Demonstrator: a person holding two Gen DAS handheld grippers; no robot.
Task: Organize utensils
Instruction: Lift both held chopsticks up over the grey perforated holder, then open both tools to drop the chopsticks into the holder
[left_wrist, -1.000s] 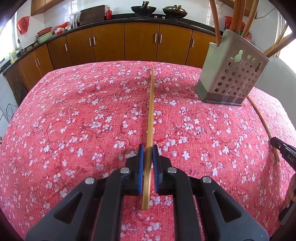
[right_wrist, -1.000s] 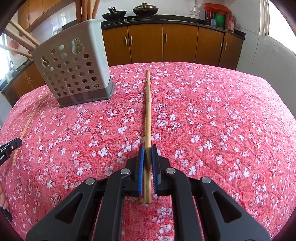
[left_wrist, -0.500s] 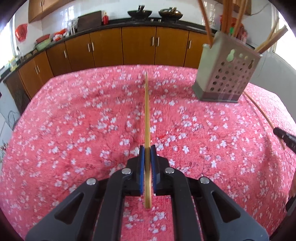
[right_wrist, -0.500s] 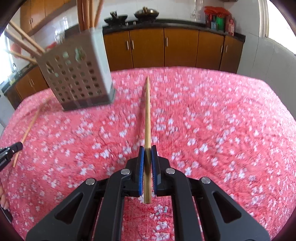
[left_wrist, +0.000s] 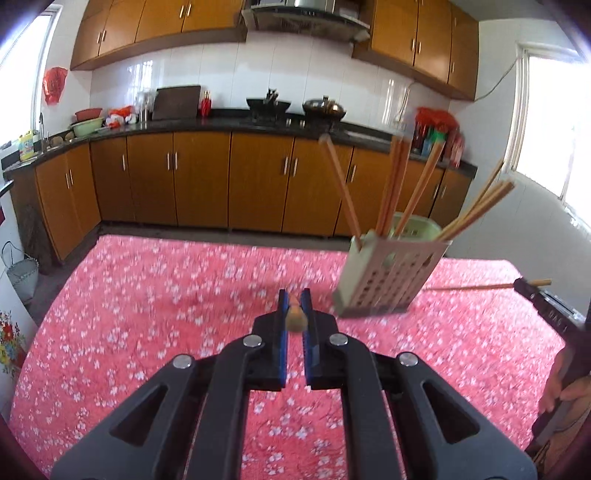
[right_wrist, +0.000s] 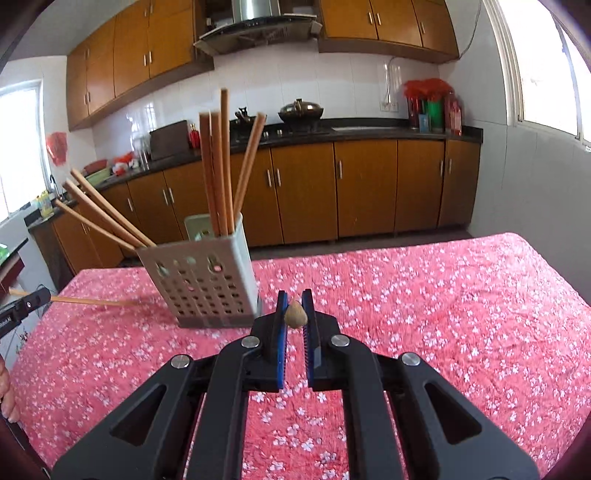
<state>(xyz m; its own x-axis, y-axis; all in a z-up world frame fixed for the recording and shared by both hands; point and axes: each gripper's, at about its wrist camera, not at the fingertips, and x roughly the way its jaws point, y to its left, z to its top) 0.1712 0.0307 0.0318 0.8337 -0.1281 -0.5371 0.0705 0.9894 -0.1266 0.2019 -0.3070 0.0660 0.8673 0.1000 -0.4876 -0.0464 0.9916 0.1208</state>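
Observation:
In the left wrist view my left gripper (left_wrist: 294, 299) is shut on a wooden chopstick (left_wrist: 295, 320), held above the cloth and seen end-on. My right gripper (right_wrist: 294, 299) is likewise shut on a second chopstick (right_wrist: 294, 315) that points away from the camera. A grey perforated utensil holder (left_wrist: 391, 273) (right_wrist: 207, 284) stands upright on the table between the two grippers, with several chopsticks (right_wrist: 218, 166) leaning in it. Each view catches the other gripper at its edge: the right gripper (left_wrist: 532, 288) and the left gripper (right_wrist: 26, 304), each with its chopstick (left_wrist: 476, 287) (right_wrist: 92, 302) level and pointing at the holder.
The table (left_wrist: 166, 295) wears a red cloth with white flowers. Behind it run wooden kitchen cabinets (right_wrist: 306, 192) under a dark counter with pans. A person's hand (left_wrist: 557, 384) shows at the right edge of the left wrist view.
Both grippers have risen and tipped up, lifting their chopsticks off the cloth. The sticks, seen lengthwise before, now show end-on, and the holder sits lower in both views.

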